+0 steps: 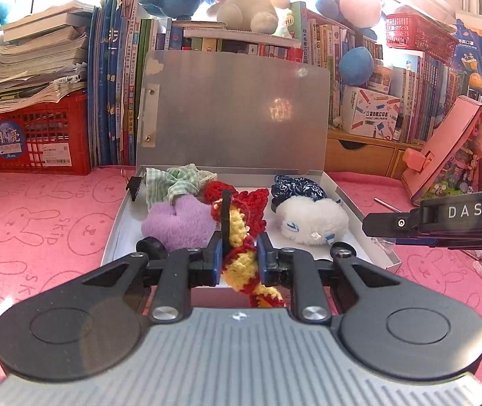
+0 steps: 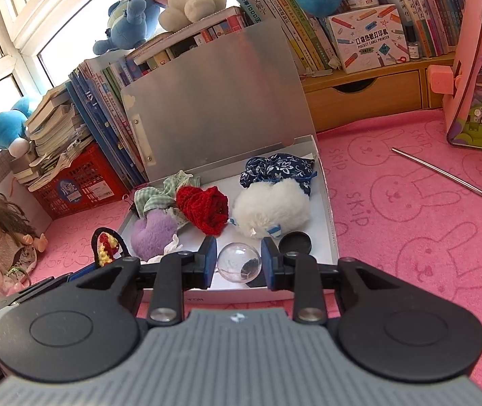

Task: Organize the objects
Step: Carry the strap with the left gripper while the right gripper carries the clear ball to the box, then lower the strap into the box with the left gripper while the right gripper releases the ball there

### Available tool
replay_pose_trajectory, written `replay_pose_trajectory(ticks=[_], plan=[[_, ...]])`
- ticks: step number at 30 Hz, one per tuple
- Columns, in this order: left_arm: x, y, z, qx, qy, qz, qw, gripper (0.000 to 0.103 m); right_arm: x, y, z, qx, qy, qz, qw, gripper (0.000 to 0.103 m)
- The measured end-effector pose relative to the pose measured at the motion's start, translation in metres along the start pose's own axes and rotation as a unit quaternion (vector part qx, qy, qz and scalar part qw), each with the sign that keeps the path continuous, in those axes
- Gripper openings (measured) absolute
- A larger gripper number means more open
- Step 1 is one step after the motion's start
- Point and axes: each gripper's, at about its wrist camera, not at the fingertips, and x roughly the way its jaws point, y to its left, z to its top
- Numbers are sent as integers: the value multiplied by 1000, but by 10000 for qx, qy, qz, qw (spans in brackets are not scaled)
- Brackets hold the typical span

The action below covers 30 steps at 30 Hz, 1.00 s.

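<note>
An open white box (image 1: 346, 199) (image 2: 327, 203) with a raised silver lid sits on the pink cloth. In it lie a green checked cloth (image 1: 170, 182), a purple plush (image 1: 176, 223) (image 2: 151, 233), a red crochet piece (image 2: 203, 208), a white plush (image 1: 312, 220) (image 2: 271, 208) and a blue floral pouch (image 2: 278, 167). My left gripper (image 1: 239, 257) is shut on a red and yellow crochet piece (image 1: 241, 260) over the box's near edge. My right gripper (image 2: 239, 262) is shut on a clear glass ball (image 2: 239, 263) above the box's front, beside a black disc (image 2: 295, 242).
Books, red baskets (image 1: 31, 142) and plush toys line the back. A doll (image 2: 0, 233) and a clear cup (image 2: 0, 280) are at the left. A pink toy case (image 2: 478, 67) and a metal rod (image 2: 451, 177) lie at the right. The right gripper's body shows in the left wrist view (image 1: 444, 220).
</note>
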Motion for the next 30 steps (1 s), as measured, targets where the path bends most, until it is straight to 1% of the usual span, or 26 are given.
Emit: replay_pose_trajectory(ticks=[5, 11, 15, 18, 23, 27, 30], plan=[[19, 2, 6, -133, 78, -22, 9999, 24, 16, -3, 9, 214, 92, 70, 9997, 33], [42, 3, 4, -43, 162, 70, 9998, 24, 42, -7, 12, 497, 214, 171, 9984, 33], [58, 10, 1, 6, 228, 155, 9996, 24, 62, -6, 11, 631, 364, 351, 9967, 33], [68, 16, 1, -16, 265, 276, 9993, 24, 75, 2, 7, 535, 455, 343, 9969, 33], [82, 19, 6, 80, 177, 402, 9990, 25, 93, 12, 5, 259, 534, 160, 9981, 33], [89, 17, 7, 105, 146, 429, 9989, 25, 99, 10, 6, 160, 520, 11, 9985, 33], [89, 14, 6, 211, 122, 462, 9986, 25, 99, 8, 5, 93, 503, -19, 9987, 34]])
